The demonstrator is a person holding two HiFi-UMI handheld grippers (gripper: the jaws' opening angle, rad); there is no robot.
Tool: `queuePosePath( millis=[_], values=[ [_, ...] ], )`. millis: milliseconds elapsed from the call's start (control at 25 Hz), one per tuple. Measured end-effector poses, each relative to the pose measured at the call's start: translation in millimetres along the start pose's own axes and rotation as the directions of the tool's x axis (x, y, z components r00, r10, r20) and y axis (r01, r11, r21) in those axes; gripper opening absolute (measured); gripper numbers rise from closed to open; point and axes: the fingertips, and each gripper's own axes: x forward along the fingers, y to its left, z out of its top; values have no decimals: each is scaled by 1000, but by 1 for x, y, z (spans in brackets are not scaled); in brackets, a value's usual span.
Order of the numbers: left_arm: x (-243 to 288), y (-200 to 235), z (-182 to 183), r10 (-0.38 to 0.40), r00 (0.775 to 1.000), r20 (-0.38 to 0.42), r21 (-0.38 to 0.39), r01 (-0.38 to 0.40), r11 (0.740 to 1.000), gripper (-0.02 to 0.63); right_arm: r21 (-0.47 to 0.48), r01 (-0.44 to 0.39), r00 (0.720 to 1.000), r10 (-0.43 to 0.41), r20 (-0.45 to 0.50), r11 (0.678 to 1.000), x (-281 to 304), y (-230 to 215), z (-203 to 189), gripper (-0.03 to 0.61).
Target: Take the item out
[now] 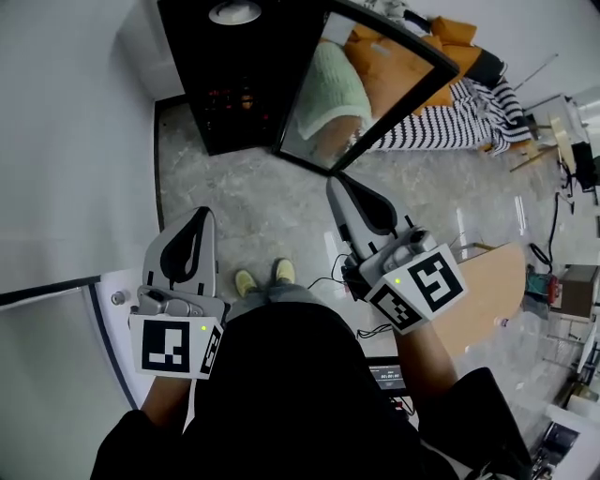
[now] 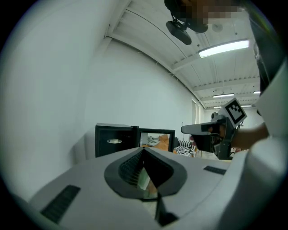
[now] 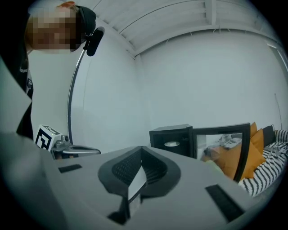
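Not started. Door (image 1: 375, 89) standing open; white dish (image 1: 235, 12) sitting inside black cabinet (image 1: 220, 94), well ahead of both jaws. Left gripper (image 1: 199, 220) and right gripper (image 1: 339, 187) hanging with jaws pressed together, holding nothing. Reaching, grasping and lifting out remaining.

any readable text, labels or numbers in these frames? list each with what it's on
No text can be read in any view.
Left marker cube: black-and-white square pattern only, no letters.
Right marker cube: square pattern only, no letters.
Small screen near the head view's bottom edge: lines of characters, too small to read.
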Motion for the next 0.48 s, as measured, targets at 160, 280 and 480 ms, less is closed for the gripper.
queuePosePath(
  millis=[160, 280, 480],
  values=[
    [-4, 4, 2, 0, 1000, 8, 1, 0, 1000, 8, 1, 5, 1000, -5, -1, 1000, 1, 4, 1, 5],
    [-8, 10, 1, 6, 1000, 14, 3, -6, 1000, 8, 11, 3, 1000, -3, 1, 1000, 3, 7, 0, 5],
    [-15, 15, -1, 11, 1000, 21, 3, -11, 1000, 8, 29, -7, 1000, 7, 3, 1000, 3, 12, -1, 5]
  ],
)
